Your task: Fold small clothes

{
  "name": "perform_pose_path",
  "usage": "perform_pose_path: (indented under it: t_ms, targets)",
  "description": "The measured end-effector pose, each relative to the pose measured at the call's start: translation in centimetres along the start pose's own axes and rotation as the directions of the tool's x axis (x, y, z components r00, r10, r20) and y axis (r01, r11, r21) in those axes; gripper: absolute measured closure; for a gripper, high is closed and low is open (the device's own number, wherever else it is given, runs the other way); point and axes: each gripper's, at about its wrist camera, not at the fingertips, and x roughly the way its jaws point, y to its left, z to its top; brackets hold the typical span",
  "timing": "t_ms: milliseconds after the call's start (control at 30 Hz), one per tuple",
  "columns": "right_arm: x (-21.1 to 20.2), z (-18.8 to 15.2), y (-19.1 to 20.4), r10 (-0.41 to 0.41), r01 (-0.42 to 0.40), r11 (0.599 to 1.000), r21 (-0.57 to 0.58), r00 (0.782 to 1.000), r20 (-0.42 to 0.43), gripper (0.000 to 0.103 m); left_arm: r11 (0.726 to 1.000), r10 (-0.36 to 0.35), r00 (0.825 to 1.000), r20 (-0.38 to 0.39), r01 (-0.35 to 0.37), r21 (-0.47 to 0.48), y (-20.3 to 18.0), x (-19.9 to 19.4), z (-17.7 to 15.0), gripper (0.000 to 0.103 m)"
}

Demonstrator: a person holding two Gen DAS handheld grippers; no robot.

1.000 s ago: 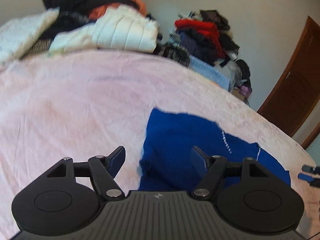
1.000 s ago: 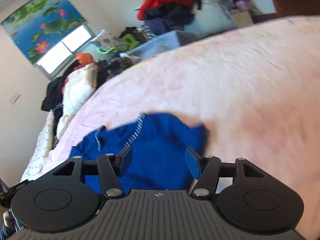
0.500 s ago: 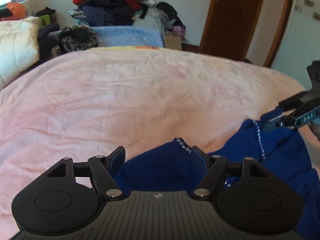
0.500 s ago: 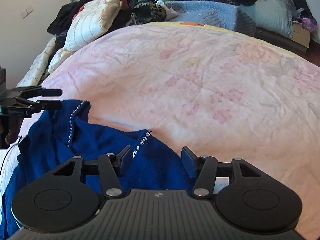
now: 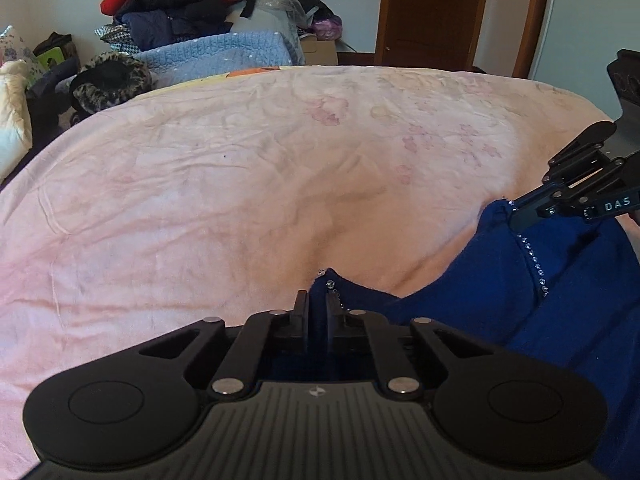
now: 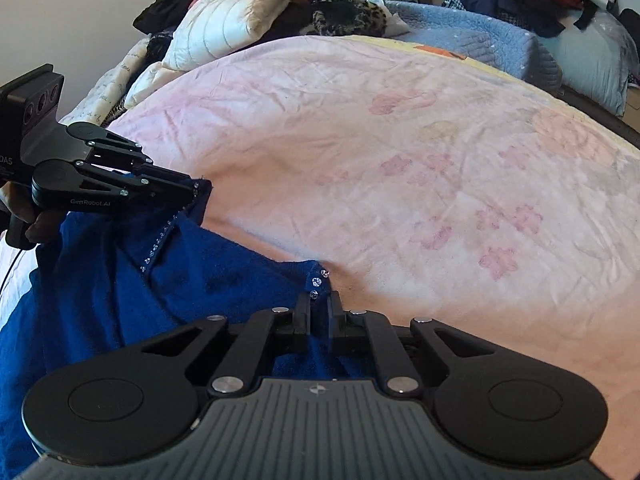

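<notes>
My left tongs [image 5: 317,304] and right tongs [image 6: 319,307] each pinch a sparkly corner of the blue sweater [image 6: 120,280] over the pink bed [image 6: 400,140]. Pulling too hard could slip a corner out.

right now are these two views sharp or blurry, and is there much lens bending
Left wrist view: sharp, the blue garment and its studs crisp, the pink bed cover bulging from the fisheye, corners dark. Right wrist view: also sharp, evenly daylit, the same bulge in the cover, no strong glare.
</notes>
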Motion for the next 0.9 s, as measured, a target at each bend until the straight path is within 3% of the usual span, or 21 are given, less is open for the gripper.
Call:
perform_pose_path:
  t_ms: [200, 333, 467, 533, 600, 633, 667, 733, 767, 833, 900]
  targets:
    - [-5.4, -0.9, -0.4, 0.044, -0.053, 0.998, 0.035, 0.977, 0.208, 0.093, 0.999, 0.001, 0.985, 0.17, 0.007, -0.045, 0.5, -3.9, -0.4, 0.098]
    - [-2.6, -1.8, -2.5, -0.047, 0.031, 0.992, 0.124, 0.991, 0.126, 0.093, 0.994, 0.027, 0.991, 0.131, -0.014, -0.105, 1.4, -2.6, -0.3, 0.098]
    - [-0.2, -2.1, -2.1, -0.073, 0.059, 0.988, 0.143, 0.993, 0.096, 0.091, 0.979, 0.158, 0.985, 0.075, -0.146, -0.146, 1.2, -0.2, -0.2, 0.099]
    - [0.2, -2.1, -2.1, -0.103, 0.087, 0.982, 0.17, 0.991, 0.089, 0.081, 0.963, 0.233, 0.972, 0.034, -0.226, -0.15, 1.3, 0.7, -0.4, 0.098]
    - [-0.7, -1.8, -2.3, -0.117, 0.095, 0.967, 0.235, 0.99, 0.078, 0.066, 0.95, 0.284, 0.956, 0.071, -0.27, -0.156, 1.1, -0.5, -0.7, 0.098]
    - [-1.8, -1.9, -2.2, -0.135, 0.104, 0.959, 0.265, 0.986, 0.1, 0.049, 0.951, 0.279, 0.953, 0.12, -0.257, -0.172, 1.0, -1.9, -0.9, 0.098]
    - [-3.2, -2.3, -1.9, -0.136, 0.09, 0.957, 0.277, 0.979, 0.152, 0.043, 0.954, 0.267, 0.95, 0.166, -0.235, -0.186, 0.8, -3.2, -1.1, 0.098]
    - [-5.6, -3.2, -1.3, -0.087, 0.017, 0.955, 0.296, 0.971, 0.223, 0.044, 0.968, 0.202, 0.951, 0.235, -0.157, -0.197, -0.3, -6.2, -1.8, 0.098]
    - [-6.1, -3.7, -1.1, -0.047, -0.028, 0.951, 0.309, 0.971, 0.233, 0.044, 0.976, 0.141, 0.96, 0.242, -0.094, -0.195, -0.8, -7.0, -2.2, 0.097]
    - [-6.2, -4.8, -0.6, 0.025, -0.095, 0.942, 0.322, 0.976, 0.216, 0.042, 0.977, 0.016, 0.984, 0.179, 0.023, -0.211, -1.5, -6.4, -3.0, 0.097]
    - [-5.0, -5.5, -0.3, 0.005, -0.061, 0.945, 0.32, 0.985, 0.173, 0.038, 0.972, -0.019, 0.996, 0.085, 0.038, -0.232, -2.0, -4.1, -3.9, 0.097]
